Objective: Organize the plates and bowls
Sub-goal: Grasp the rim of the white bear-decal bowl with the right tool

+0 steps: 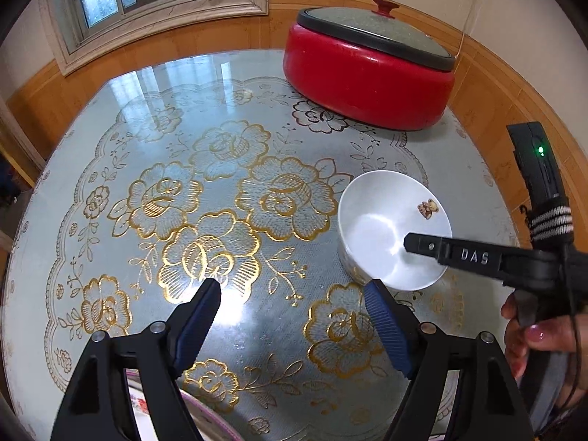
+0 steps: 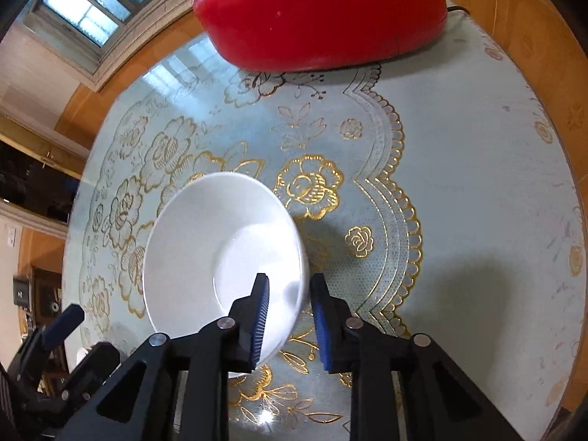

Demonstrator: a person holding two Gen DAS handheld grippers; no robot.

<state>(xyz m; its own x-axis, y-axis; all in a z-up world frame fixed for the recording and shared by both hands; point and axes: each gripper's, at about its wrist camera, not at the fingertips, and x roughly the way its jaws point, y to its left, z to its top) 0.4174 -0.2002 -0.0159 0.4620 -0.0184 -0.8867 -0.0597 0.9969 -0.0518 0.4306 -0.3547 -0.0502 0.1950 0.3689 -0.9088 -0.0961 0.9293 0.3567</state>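
Rt gripper [image 2: 288,316] narrowed to a slim gap, straddling near rim of white bowl [image 2: 220,253]: one blue pad inside the bowl, other outside the wall. Gap visible betw outer pad and rim in rt wrist view, so no firm clamp seen; can't tell if inner pad touches. Seen from lt wrist view, rt gripper [image 1: 415,244] w/ one finger tip reaching over the bowl's inside.

Bowl [image 1: 393,228] upright on table [image 1: 183,117], just in front of red lidded pot [image 1: 367,81], apart from it. Small teddy-bear print on inner wall, far side from lt gripper.

Lt gripper [image 1: 292,308] wide open, nothing betw pads, hovering over gold-flower tablecloth [image 1: 220,191] near bowl's side, not touching it. Edge of a plate [image 1: 205,415] w/ pink rim below lt gripper, mostly hidden.

Hand [image 1: 533,334] on rt gripper at frame edge.
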